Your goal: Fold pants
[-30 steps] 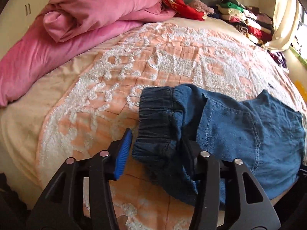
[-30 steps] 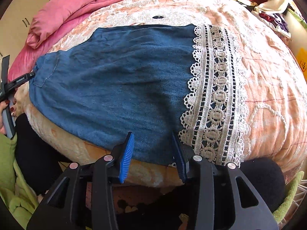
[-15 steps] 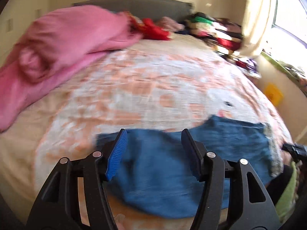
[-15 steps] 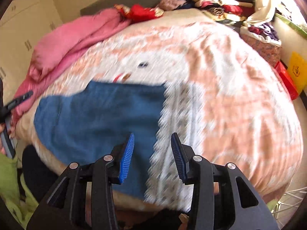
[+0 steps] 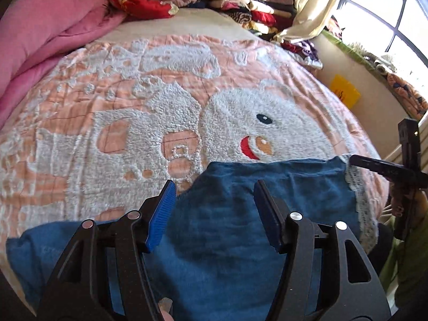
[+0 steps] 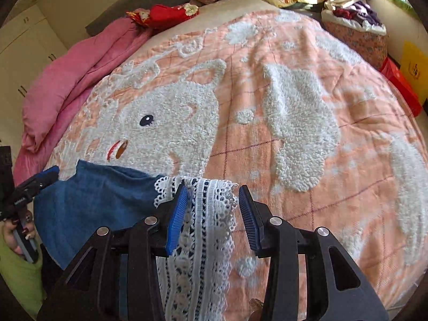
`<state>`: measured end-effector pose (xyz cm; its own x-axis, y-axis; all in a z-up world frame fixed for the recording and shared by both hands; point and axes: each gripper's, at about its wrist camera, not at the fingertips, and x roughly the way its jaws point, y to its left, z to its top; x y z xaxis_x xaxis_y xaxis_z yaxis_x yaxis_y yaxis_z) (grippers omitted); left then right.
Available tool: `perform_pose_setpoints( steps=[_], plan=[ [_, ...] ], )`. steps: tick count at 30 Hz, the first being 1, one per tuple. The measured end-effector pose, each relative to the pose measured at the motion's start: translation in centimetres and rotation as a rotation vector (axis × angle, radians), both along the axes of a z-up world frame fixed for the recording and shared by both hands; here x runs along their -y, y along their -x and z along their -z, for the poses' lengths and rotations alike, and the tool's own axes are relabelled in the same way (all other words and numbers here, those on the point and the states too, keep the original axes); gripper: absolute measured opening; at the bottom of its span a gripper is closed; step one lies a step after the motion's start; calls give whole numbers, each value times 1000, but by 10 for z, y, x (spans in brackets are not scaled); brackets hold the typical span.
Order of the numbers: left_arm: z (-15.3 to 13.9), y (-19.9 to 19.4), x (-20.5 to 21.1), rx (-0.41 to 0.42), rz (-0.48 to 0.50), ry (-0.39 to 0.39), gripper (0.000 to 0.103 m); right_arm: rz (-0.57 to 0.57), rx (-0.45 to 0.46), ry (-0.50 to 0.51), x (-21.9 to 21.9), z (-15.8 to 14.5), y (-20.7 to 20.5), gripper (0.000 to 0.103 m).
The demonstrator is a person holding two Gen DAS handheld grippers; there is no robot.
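Now both my left gripper [image 5: 214, 211] and right gripper [image 6: 211, 211] hover with jaws spread and empty, having lifted back from the denim pants [image 5: 240, 230], which lie flat at the bed's [image 5: 133, 123] near edge, lace hem [image 6: 203, 230] rightward: folding may start.

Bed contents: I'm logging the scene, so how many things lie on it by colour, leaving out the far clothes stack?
Blue: 1, the denim pants with a white lace hem
Pink: 1, the bunched quilt
Red: 1, the cloth by the headboard
Peach and white: 1, the bunny blanket
Total: 4
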<state>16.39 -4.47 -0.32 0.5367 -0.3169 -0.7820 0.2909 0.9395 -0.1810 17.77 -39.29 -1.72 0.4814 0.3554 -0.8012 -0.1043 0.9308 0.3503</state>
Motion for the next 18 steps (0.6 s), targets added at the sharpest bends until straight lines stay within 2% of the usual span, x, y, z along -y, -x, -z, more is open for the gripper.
perform_pose_setpoints(
  steps=[2, 5, 8, 10, 11, 12, 14, 18],
  plan=[
    [11, -13, 5, -14, -3, -24, 53, -3, -12, -18, 0, 6, -3, 42],
    [27, -31, 8, -62, -13, -26, 60, -7, -20, -54, 0, 14, -5, 46],
    [40, -38, 11, -98, -14, -22, 57, -16, -11, -64, -1, 15, -3, 44],
    [44, -35, 16, -89, -13, -39, 30, -42, 0, -78, -2, 15, -2, 34],
    [44, -33, 16, -90, -7, -24, 7, -61, 13, -88, -3, 13, 0, 27],
    [43, -31, 17, -96, -8, -4, 4, -69, 23, -92, -4, 12, 2, 23],
    [39, -27, 20, -72, -5, -19, 2, -74, 64, -111, -5, 5, 7, 20],
    [19, -22, 21, 15, -13, -26, 1, -43, 148, -135, 5, -19, 8, 18]
  ],
)
